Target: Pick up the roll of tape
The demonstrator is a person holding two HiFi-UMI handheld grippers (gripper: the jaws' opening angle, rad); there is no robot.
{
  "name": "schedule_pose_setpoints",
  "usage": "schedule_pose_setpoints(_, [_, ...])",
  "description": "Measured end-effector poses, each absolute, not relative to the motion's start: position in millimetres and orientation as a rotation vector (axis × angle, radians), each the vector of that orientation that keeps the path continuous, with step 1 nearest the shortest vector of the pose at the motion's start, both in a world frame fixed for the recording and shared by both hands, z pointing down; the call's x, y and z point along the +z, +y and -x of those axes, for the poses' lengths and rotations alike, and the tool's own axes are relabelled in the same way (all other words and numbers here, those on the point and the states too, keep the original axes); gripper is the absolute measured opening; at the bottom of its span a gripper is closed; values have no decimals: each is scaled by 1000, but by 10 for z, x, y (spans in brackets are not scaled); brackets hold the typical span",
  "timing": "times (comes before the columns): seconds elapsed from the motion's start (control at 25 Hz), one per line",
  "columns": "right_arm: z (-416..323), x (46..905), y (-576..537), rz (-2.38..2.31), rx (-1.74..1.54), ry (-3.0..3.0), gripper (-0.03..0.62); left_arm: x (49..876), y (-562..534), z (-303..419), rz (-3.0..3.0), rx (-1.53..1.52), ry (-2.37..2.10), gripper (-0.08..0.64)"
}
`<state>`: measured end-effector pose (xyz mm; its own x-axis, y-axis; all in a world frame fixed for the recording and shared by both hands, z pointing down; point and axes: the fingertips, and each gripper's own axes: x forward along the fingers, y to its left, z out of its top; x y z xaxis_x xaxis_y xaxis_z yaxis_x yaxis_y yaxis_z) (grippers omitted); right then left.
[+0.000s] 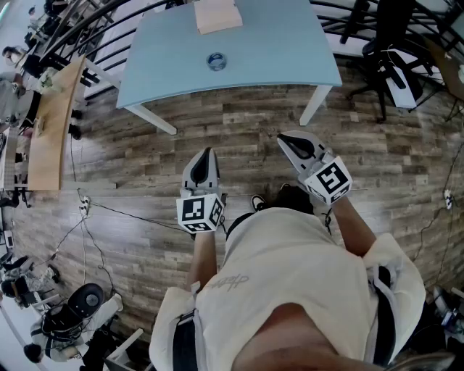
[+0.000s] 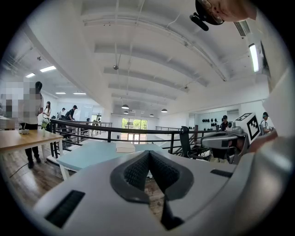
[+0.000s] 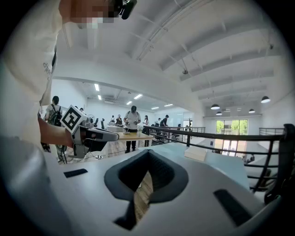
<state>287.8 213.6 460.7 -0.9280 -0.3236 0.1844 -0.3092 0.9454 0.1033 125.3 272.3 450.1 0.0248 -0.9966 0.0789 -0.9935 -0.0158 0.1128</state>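
Note:
The roll of tape [image 1: 216, 61] is a small clear ring lying flat on the light blue table [image 1: 275, 51], well ahead of both grippers. My left gripper [image 1: 209, 153] and right gripper [image 1: 287, 140] hover over the wooden floor short of the table's near edge, both shut with nothing between the jaws. In the left gripper view the jaws [image 2: 149, 155] meet at their tips and point level at the table [image 2: 92, 156]. The right gripper view shows its jaws [image 3: 148, 155] closed the same way. The tape does not show in either gripper view.
A tan flat box [image 1: 217, 14] sits on the table behind the tape. A black office chair [image 1: 391, 61] stands at the right, a wooden desk [image 1: 51, 123] at the left, and a black railing [image 2: 115, 129] beyond the table. Cables [image 1: 109, 211] cross the floor. People stand in the distance.

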Motion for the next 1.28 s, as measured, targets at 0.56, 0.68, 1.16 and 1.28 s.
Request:
schedule_pose_setpoints(0.56, [-2838,4565,2165,-486,-59,-2940,13,4555,2678,-1253,-2142,-32,-2095,18])
schedule_pose_setpoints(0.68, [-2830,4543,2113,-507,-17,-2957,105,4571,2678,-1208,-2131,-33,-2099,18])
schedule_pose_setpoints(1.16, [-2763,4498,1949,-555,37,-2955,138,4561,2629,-998,-2107,-45,-2094,18])
schedule_pose_setpoints(1.28, [-2708,4512,1869,-539,84,-2954,138,4552,2520,-944,-2108,-32,-2076,18])
